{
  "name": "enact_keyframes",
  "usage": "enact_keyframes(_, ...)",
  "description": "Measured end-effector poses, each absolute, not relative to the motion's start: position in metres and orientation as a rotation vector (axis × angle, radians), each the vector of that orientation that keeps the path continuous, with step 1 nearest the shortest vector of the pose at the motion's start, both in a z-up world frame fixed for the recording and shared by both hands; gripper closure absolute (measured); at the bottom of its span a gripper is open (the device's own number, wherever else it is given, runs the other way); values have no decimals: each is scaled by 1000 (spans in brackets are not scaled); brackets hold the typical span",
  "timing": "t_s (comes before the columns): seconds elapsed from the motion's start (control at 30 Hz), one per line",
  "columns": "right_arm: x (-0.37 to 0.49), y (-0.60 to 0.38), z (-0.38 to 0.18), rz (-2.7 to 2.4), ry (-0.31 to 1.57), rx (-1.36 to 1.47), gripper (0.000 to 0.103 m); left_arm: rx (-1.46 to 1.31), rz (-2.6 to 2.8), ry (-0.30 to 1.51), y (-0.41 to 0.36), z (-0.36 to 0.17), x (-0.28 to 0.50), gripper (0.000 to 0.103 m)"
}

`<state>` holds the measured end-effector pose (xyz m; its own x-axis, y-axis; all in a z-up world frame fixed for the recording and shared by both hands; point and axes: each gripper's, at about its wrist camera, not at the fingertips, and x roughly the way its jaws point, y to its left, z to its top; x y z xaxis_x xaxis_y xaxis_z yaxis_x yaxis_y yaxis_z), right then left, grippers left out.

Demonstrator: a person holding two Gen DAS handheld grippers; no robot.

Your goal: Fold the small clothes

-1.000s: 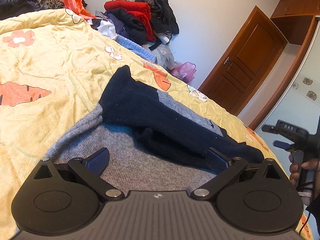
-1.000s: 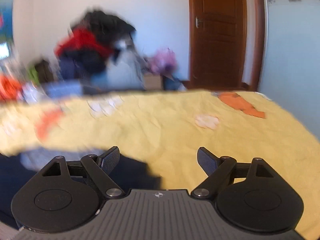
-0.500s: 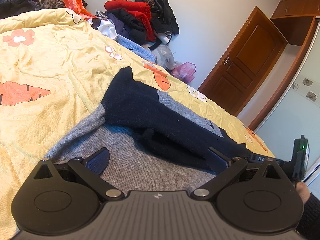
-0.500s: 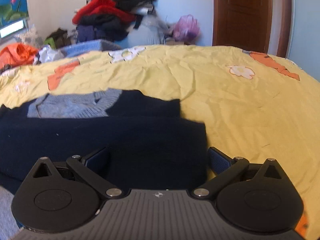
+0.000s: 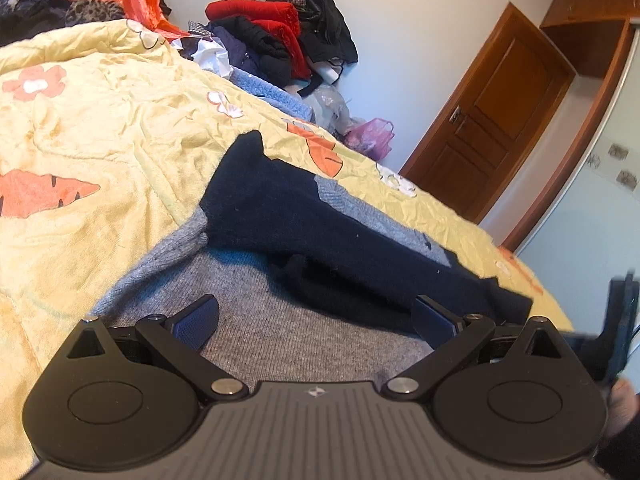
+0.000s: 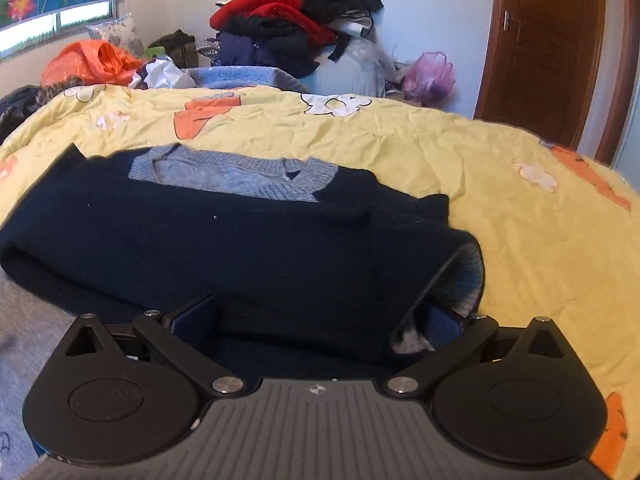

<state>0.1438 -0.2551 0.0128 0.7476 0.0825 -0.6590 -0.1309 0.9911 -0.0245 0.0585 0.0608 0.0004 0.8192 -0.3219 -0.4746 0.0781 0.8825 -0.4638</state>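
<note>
A small sweater lies on the yellow bedspread [image 5: 100,128], its navy sleeve [image 5: 320,232] folded across the grey body [image 5: 280,344]. My left gripper [image 5: 316,312] hovers open just above the grey body, nothing between its pads. In the right wrist view the navy part [image 6: 200,240] fills the middle, with the grey-blue collar [image 6: 224,176] behind it. My right gripper [image 6: 316,316] stands wide open low over the navy fold. The sleeve's grey-lined cuff [image 6: 460,276] lies against its right finger [image 6: 440,326]; the pads do not press the cloth. The right tool's body [image 5: 620,332] shows at the left view's right edge.
A pile of red, black and navy clothes [image 6: 288,28] stands beyond the bed's far edge, with an orange bag [image 6: 92,60] and a pink bag [image 6: 432,72] beside it. A brown door [image 5: 492,120] is at the back right. Bare bedspread [image 6: 520,220] stretches right of the sweater.
My right gripper has come down and forward onto the navy fold, and its jaws have widened. The left gripper has stayed where it was.
</note>
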Motion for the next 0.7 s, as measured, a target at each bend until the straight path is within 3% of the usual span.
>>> enact_keyframes(0.1,130,-248,26,54,708,-82,10,-379,-211,596,51,2,60,0)
enact_keyframes(0.3,84,-235,8,119,723,-105,1,-160,-175,656,20,5,62,0)
enact_keyframes(0.7,44,-266,8,94,701,-40,0,37,-136,712,-7,3,67,0)
